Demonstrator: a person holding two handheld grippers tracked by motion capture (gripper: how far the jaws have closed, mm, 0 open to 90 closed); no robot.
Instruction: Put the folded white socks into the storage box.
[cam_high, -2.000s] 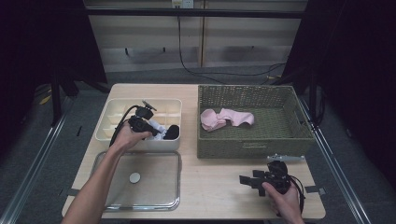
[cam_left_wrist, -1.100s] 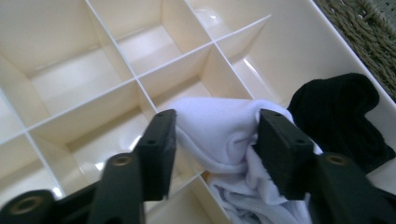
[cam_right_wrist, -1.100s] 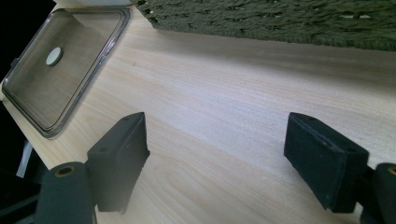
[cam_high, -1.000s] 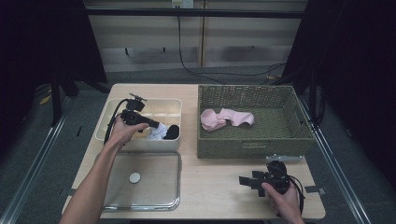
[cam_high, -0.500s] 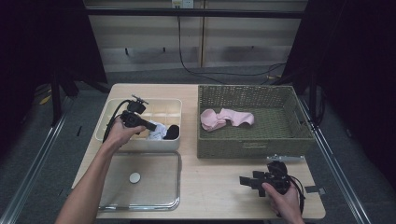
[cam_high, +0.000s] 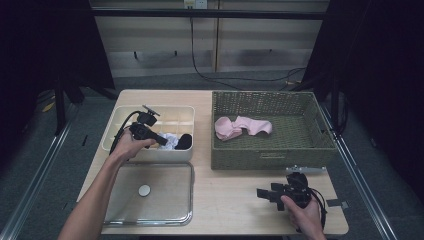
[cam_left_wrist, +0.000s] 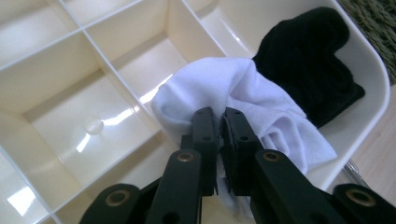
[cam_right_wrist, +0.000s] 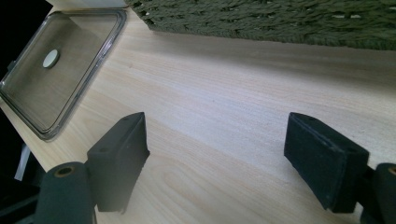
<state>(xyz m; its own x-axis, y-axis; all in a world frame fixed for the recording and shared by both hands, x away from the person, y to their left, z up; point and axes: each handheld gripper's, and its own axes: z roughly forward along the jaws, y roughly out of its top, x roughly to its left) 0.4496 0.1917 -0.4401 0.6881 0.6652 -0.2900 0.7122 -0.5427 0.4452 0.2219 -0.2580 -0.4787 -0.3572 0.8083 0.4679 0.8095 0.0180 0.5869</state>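
Lid (cam_high: 150, 195) of clear glass lies on the table (cam_high: 230, 200), just in front of the cream divided tray (cam_high: 182, 116). Over that tray's right end, the left gripper (cam_high: 161, 140) has just closed its fingers (cam_left_wrist: 205, 135) on the white sock (cam_left_wrist: 233, 88); the left gripper view shows the pinch, with a black sock (cam_left_wrist: 308, 60) touching behind. Right of the tray stands the wicker basket (cam_high: 300, 155) holding a pink sock (cam_high: 245, 127). The right gripper (cam_high: 265, 192) rests with fingers (cam_right_wrist: 119, 156) wide apart over bare wood.

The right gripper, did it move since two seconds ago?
No. The right gripper keeps its place just below the wicker basket's front corner.
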